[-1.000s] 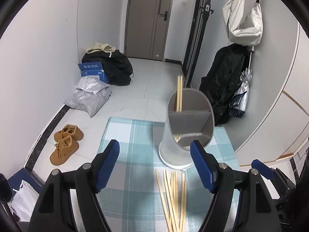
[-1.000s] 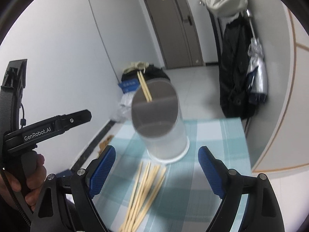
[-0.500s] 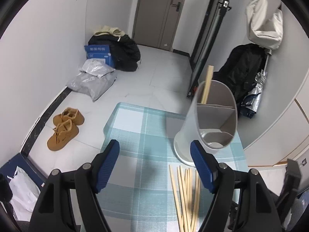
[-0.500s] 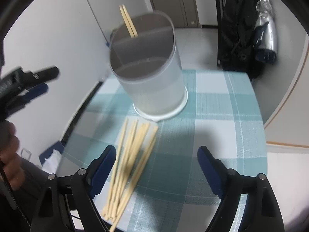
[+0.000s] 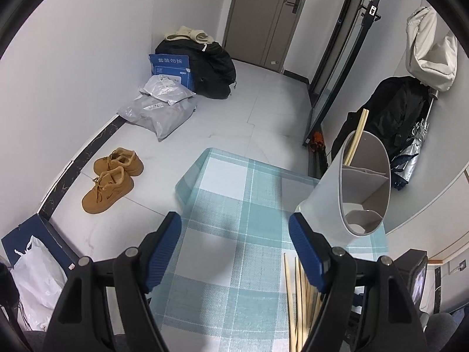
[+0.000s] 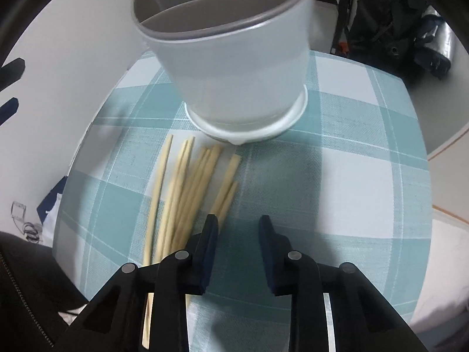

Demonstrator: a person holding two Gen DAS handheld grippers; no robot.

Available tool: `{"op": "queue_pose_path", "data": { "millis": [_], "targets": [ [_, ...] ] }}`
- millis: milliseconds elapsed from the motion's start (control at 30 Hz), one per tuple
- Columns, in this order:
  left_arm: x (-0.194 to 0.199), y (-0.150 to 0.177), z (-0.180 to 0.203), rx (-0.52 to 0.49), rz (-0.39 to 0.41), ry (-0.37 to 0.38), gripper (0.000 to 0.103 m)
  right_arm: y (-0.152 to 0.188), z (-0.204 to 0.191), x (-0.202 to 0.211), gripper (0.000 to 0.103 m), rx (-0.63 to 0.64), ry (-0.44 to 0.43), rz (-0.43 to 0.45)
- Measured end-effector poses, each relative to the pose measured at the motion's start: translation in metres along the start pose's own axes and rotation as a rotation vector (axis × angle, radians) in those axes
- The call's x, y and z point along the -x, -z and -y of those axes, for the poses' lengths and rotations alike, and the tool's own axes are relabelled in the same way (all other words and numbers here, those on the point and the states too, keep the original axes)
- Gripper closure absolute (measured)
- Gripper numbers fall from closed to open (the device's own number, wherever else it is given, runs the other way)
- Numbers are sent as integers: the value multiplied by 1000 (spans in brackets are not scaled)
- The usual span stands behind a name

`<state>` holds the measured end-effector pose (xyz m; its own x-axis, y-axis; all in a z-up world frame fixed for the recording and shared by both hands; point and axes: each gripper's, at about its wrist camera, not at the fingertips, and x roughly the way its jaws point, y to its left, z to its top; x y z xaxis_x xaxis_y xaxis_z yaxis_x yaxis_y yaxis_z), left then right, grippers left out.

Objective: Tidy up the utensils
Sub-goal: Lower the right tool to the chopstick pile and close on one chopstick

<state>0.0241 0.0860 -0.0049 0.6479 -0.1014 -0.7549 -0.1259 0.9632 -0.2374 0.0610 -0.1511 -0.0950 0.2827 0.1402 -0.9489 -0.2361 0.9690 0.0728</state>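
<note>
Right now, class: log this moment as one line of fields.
right tool: closing, nothing gripped, beside loose chopsticks | left tool: open, empty | holder: upright on checked cloth

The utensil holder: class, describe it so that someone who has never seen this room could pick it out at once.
Start at the small table with the teal and white checked cloth. Near its far edge stands the utensil holder, a tall pale tub with a grey inside split into compartments. It is the only upright thing on the cloth: loose chopsticks lie flat before it, while two chopsticks stand inside.

Loose wooden chopsticks (image 6: 187, 193) lie fanned on the cloth just before the upright white holder (image 6: 234, 58).
</note>
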Motion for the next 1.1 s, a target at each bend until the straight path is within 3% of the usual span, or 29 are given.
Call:
{"op": "queue_pose_path", "data": {
  "millis": [300,433,567,733,933,1100],
  "targets": [
    [-10,-2,-9,20,-54,-25,31,4,-3,0,78,24,27,-31],
    [-9,-4,-15,46,-55,-23,31,-11,-5,-5,78,3,45,-62],
    [-11,-4,-21,67,-68,-34,31,-20,-14,-10,80,59,71,-49],
    [-17,-3,-27,83,-100,-42,31,-22,-17,-11,97,91,87,-25],
    [-30,1,-27,84,-156,-37,31,-24,3,2,100,-36,-34,48],
    [-52,17,-15,43,-271,28,32,-26,39,30,100,-163,-124,145]
  ]
}}
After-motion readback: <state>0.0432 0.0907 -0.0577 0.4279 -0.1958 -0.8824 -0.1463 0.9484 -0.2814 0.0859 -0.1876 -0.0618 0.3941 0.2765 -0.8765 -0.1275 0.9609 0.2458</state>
